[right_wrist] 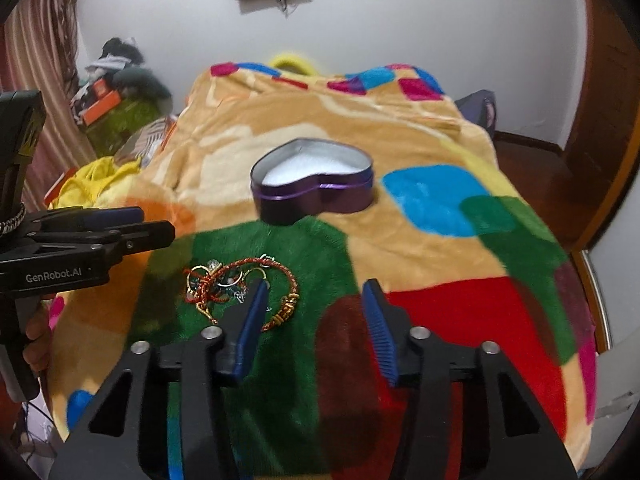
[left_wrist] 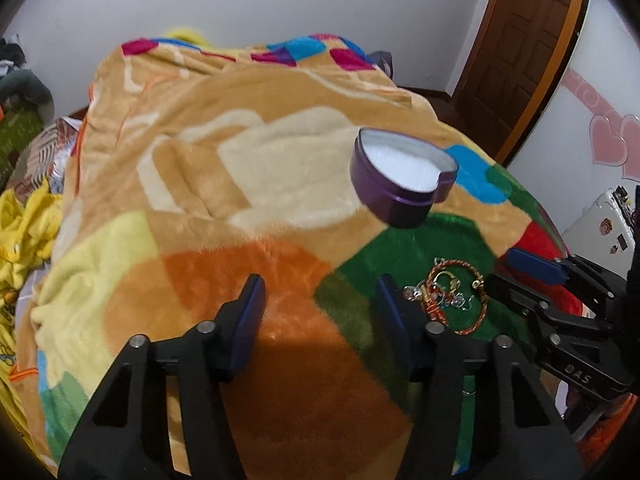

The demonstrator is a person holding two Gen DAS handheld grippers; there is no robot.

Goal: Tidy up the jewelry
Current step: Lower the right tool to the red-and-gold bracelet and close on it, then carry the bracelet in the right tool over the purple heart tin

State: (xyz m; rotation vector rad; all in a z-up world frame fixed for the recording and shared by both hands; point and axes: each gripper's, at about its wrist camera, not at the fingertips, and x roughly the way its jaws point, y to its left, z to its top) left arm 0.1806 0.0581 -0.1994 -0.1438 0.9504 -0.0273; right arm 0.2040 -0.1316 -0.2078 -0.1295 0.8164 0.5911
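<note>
A purple heart-shaped tin (left_wrist: 404, 178) with a white lining stands open on the patterned blanket; it also shows in the right wrist view (right_wrist: 314, 182). A small heap of jewelry (left_wrist: 450, 292), red-and-gold cord bracelets and rings, lies on the green patch in front of the tin, also in the right wrist view (right_wrist: 240, 286). My left gripper (left_wrist: 318, 300) is open and empty, just left of the heap. My right gripper (right_wrist: 316, 304) is open and empty, its left finger just beside the heap. Each gripper shows in the other's view, the right gripper (left_wrist: 516, 276) and the left gripper (right_wrist: 156, 222).
The colourful fleece blanket (right_wrist: 440, 240) covers a bed. Yellow cloth (left_wrist: 24, 232) and clutter (right_wrist: 116, 92) lie at the left side. A wooden door (left_wrist: 520, 48) stands at the right, and a white appliance (left_wrist: 600, 224) near the bed's right edge.
</note>
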